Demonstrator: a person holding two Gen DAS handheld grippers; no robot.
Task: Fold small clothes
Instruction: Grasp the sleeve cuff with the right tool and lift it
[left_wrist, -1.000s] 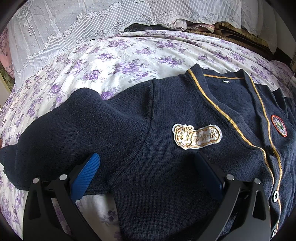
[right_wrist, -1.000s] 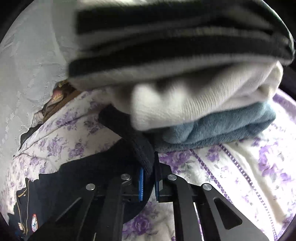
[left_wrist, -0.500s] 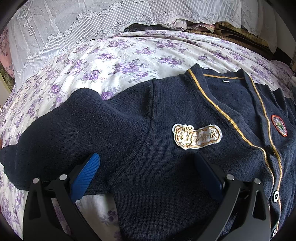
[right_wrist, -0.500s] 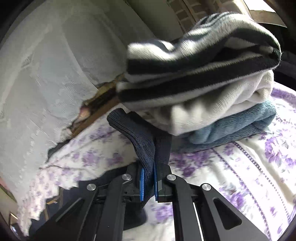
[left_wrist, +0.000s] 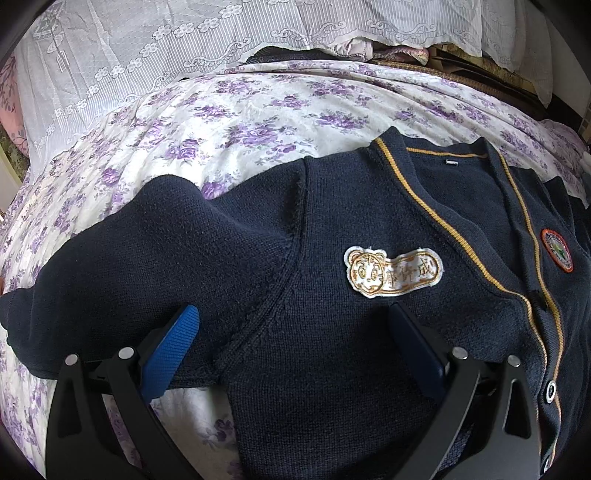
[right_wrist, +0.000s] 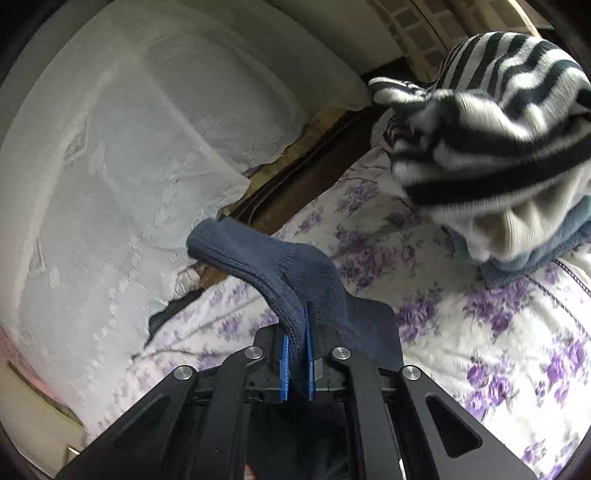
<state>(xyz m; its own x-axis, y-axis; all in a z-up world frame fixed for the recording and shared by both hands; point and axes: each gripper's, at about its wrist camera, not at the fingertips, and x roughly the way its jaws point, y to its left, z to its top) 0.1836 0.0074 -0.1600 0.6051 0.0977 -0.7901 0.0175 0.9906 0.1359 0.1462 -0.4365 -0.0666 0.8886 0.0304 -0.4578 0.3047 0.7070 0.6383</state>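
A small navy knit cardigan (left_wrist: 332, 295) with gold trim, a tiger name patch (left_wrist: 393, 271) and a round red badge lies front-up on the flowered bedspread (left_wrist: 240, 110). My left gripper (left_wrist: 291, 325) stands open just over its left armpit, blue pads wide apart and nothing pinched between them. In the right wrist view my right gripper (right_wrist: 296, 343) is shut on the cardigan's navy sleeve cuff (right_wrist: 266, 266), which is lifted off the bed and sticks out forward past the fingertips.
A stack of folded clothes (right_wrist: 495, 147), striped on top, cream and blue below, sits on the bedspread (right_wrist: 480, 350) at the right. White lace cloth (left_wrist: 184, 55) covers the bed's far end. Dark wooden boards (right_wrist: 295, 184) show behind the mattress.
My right gripper has risen and swung away from the folded stack, carrying the sleeve cuff up with it. The left gripper and the cardigan body have stayed still.
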